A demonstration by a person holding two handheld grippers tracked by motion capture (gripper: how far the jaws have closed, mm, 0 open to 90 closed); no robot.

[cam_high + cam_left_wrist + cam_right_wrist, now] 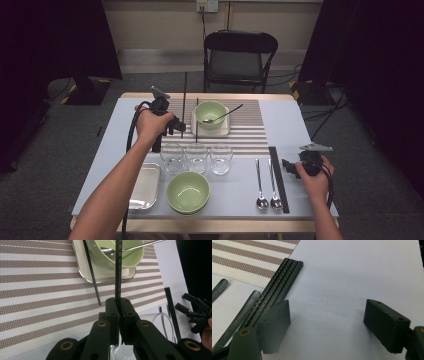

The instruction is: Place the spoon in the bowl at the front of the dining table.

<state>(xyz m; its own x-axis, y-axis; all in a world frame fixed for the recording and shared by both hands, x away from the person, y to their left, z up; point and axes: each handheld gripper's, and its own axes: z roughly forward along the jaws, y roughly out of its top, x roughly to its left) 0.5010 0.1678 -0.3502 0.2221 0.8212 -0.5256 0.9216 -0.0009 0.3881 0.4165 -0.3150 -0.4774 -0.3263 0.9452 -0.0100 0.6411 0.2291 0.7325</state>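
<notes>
The left gripper [118, 305] is clamping one black chopstick [118, 270] between its closed jaws, over the striped placemat [250, 131] toward the far left of the table [295, 120]. The stick is running from the jaws away toward the far edge, alongside a second chopstick [196, 120] that is lying on the mat and reaching up beside the square plate [224, 131]. Judging by that neighbour, the held stick is being laid parallel to it, so that the pair is forming one setting next to the far green bowl [210, 112], which is sitting on the plate with a spoon [222, 115] leaning in it. In the left gripper view the held stick is crossing in front of the bowl; whether its far tip is touching the mat I cannot tell. The right gripper [327, 325] is waiting near the right edge with its jaws standing wide apart and nothing between them, its left jaw just beside the bundle of spare chopsticks [277, 287], probably to be ready for the next pick. Two spoons [266, 182] are lying left of that bundle. Three glasses [196, 158] are standing in a row on the near side of the mat, with a second green bowl [188, 192] and a metal tray [145, 186] nearer still, well clear of the work.
</notes>
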